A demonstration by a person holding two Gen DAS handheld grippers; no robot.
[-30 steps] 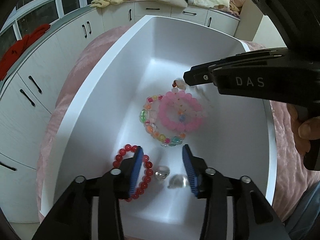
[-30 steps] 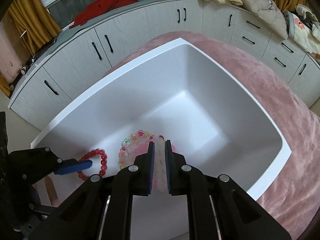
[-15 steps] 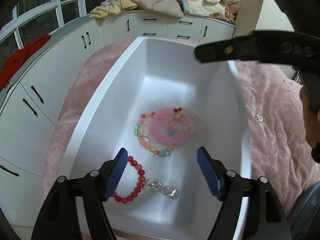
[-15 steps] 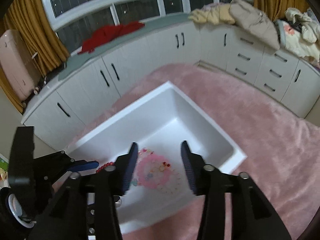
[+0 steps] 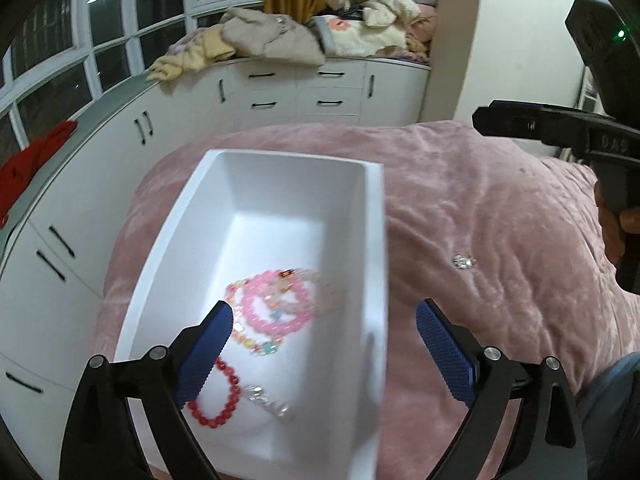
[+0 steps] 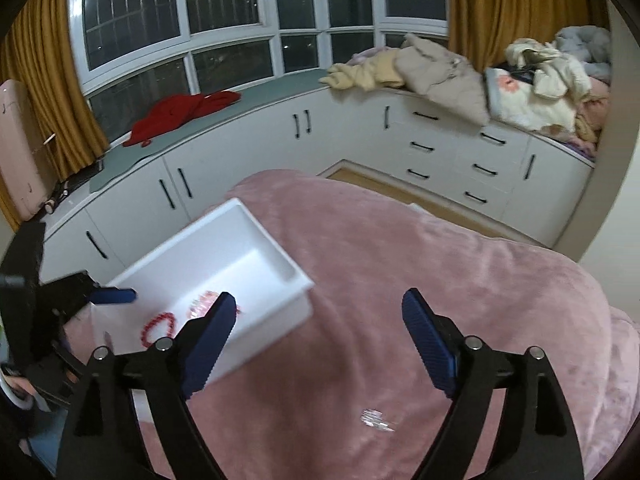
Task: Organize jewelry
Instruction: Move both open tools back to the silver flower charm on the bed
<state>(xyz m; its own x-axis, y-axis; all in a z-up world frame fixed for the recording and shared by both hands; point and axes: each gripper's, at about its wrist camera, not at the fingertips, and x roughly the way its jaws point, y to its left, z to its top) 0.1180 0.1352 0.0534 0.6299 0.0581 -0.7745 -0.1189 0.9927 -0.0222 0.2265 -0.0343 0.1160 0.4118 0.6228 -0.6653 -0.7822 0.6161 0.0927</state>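
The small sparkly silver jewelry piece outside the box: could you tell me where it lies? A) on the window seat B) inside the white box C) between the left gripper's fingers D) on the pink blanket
D: the small sparkly silver jewelry piece lies on the pink blanket, right of the white rectangular box, untouched.

Left finger hides part of the red bracelet.

Both grippers have pulled back from the box; the right gripper has opened wide, its pink bracelet left inside at 6 o'clock.
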